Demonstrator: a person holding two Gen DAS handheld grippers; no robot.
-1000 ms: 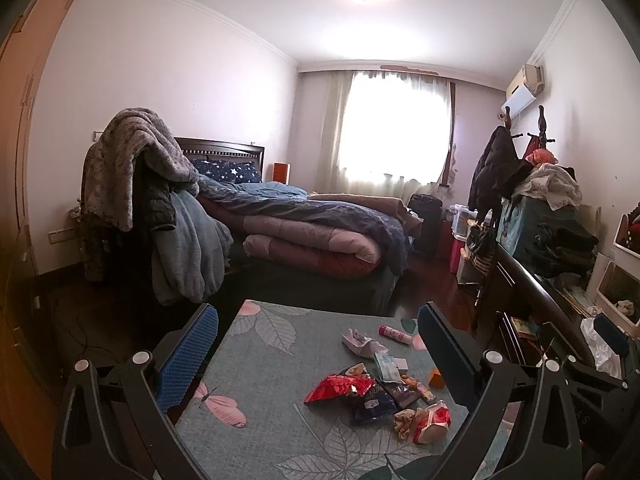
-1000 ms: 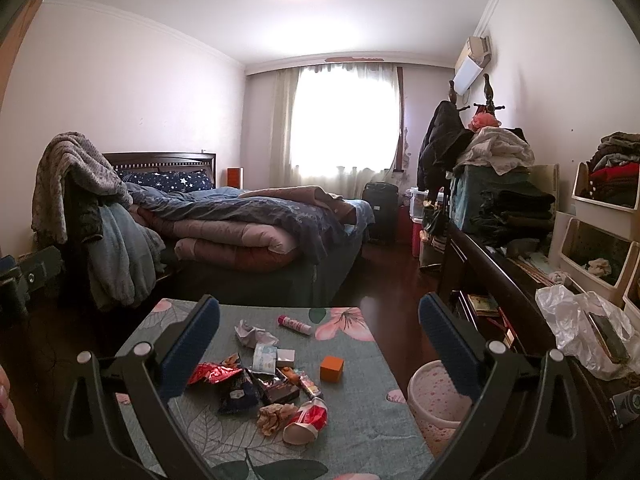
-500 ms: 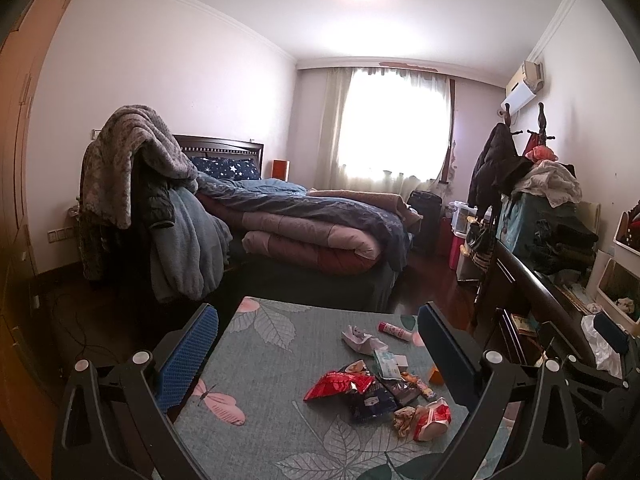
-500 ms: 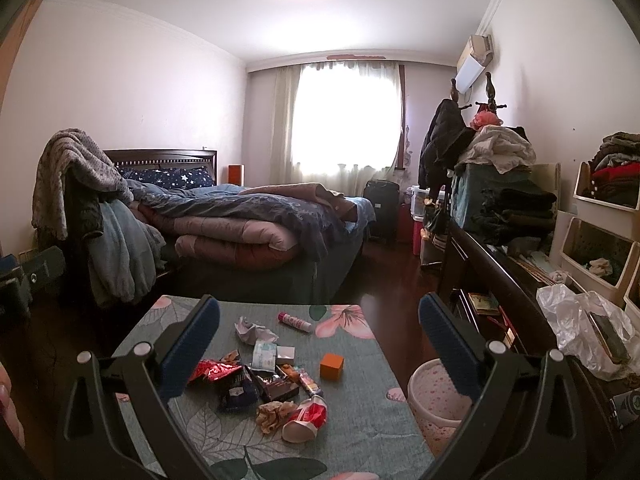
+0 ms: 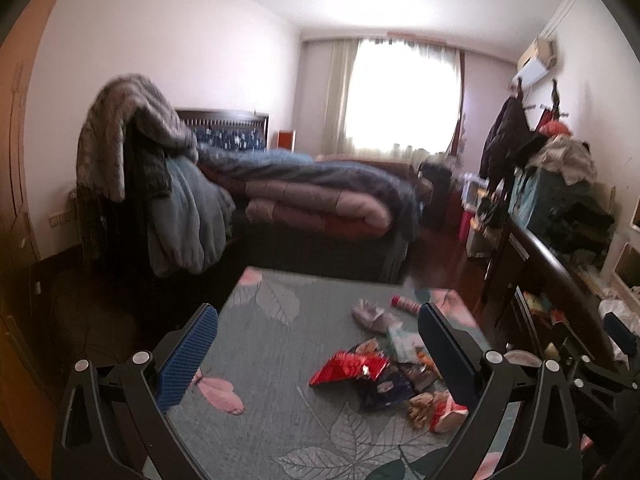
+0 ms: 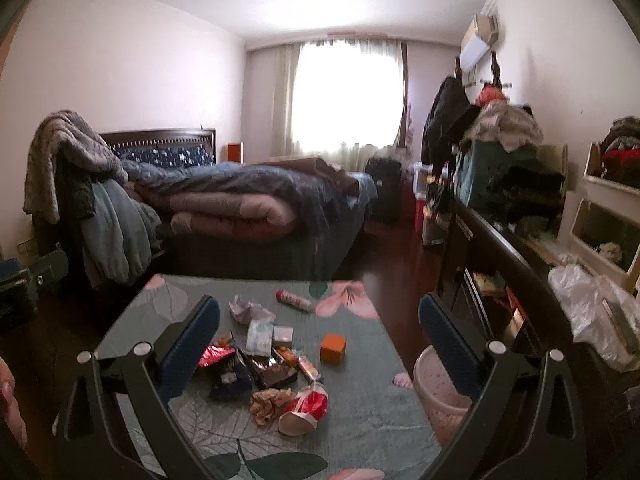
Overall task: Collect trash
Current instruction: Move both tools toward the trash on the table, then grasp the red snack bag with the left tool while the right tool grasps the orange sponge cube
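Observation:
A pile of trash lies on a table with a grey-green floral cloth (image 5: 272, 344) (image 6: 360, 408): a red snack wrapper (image 5: 346, 368) (image 6: 214, 356), dark wrappers (image 6: 256, 372), a crushed red-and-white cup (image 6: 306, 406) (image 5: 448, 420), crumpled white paper (image 6: 246, 308) (image 5: 372, 314), a small tube (image 6: 294, 300) and an orange cube (image 6: 333, 347). A pale pink waste bin (image 6: 436, 392) stands on the floor right of the table. My left gripper (image 5: 316, 356) is open and empty above the table, left of the pile. My right gripper (image 6: 318, 344) is open and empty, above the pile.
A bed (image 6: 256, 204) with heaped quilts stands beyond the table. A chair draped with clothes (image 5: 160, 184) is at the left. A dark desk (image 6: 512, 264) with clothes, a plastic bag (image 6: 592, 312) and white storage bins (image 6: 608, 216) runs along the right wall.
Both views have tipped downward and moved closer to the table, so the trash pile sits higher and larger in frame. Both grippers stay open.

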